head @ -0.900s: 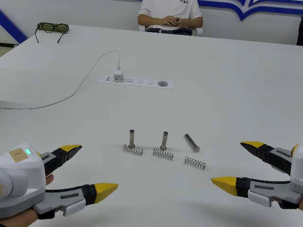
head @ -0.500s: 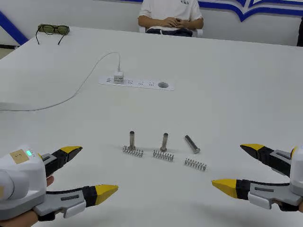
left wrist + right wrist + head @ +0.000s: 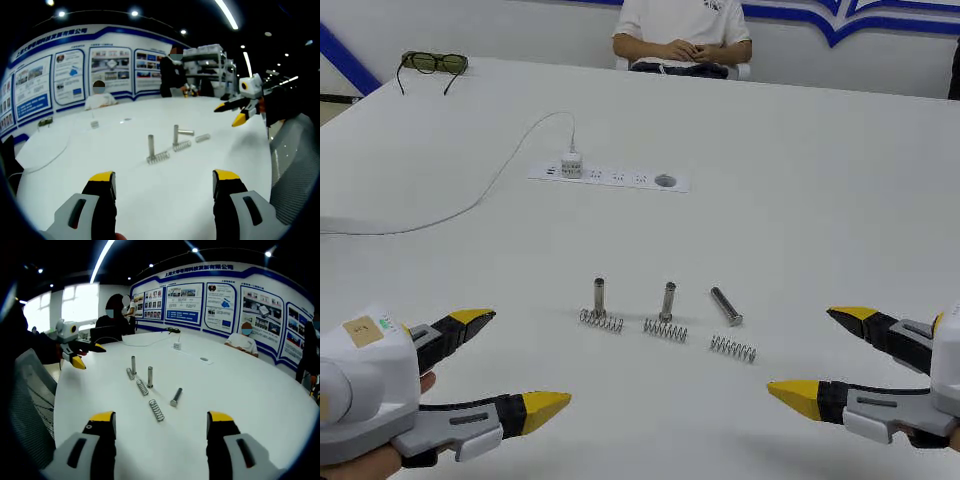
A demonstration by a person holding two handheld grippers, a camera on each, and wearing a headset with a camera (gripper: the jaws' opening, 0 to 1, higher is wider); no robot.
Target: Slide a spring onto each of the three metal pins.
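On table point(image 3: 820, 210) | two pins point(image 3: 599, 296) upright | third pin point(image 3: 725, 305) flat | springs point(image 3: 665, 329) loose

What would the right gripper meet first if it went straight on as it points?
Probably the nearest small coiled metal spring, lying loose before the toppled silver pin, though height is unclear.

A white bench point(image 3: 800, 200) spreads across the head view. Above centre, a flat white power strip point(image 3: 610, 176) lies on it, with a small white charger point(image 3: 570, 163) plugged in at its left end. A white cable point(image 3: 470, 203) curves from the charger down to the left edge. Dark-lensed glasses point(image 3: 432, 62) rest at the upper left. At top centre, a person in a white shirt point(image 3: 682, 35) sits with hands clasped. In the right gripper view, blue-framed posters point(image 3: 225, 297) line the wall at upper right.
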